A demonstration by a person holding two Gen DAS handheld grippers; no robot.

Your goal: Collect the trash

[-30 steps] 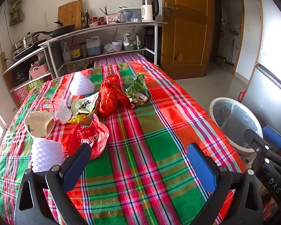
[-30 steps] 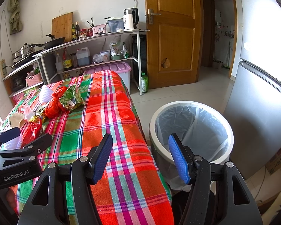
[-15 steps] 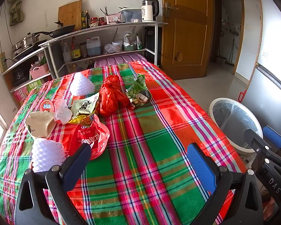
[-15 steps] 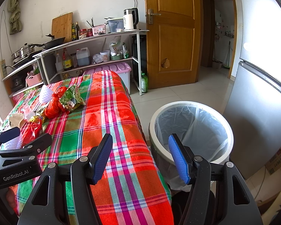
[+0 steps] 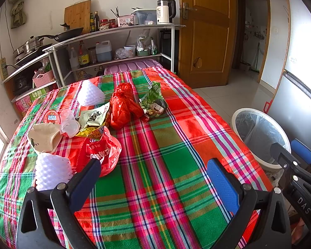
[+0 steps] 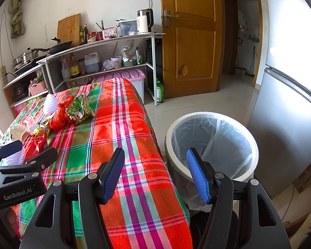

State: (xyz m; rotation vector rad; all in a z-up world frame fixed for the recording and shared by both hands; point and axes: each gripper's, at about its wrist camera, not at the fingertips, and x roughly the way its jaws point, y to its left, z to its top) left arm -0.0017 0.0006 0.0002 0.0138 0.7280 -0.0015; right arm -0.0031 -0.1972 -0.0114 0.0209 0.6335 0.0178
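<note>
Two hand-held grippers hover at the near end of a table draped in a red-and-green plaid cloth. The left gripper is spread wide and empty above the cloth; the right gripper, also wide open and holding nothing, hangs over the cloth's right edge, beside a white bin lined with a clear bag that stands on the floor just right of the table. On the cloth's left side, just beyond the left gripper, lie a white foam net and a red snack bag. Farther along the cloth sit crumpled paper, a clear plastic cup and a pale wrapper, then a red plastic bag touching a green snack packet, and a second foam net nearest the far end.
</note>
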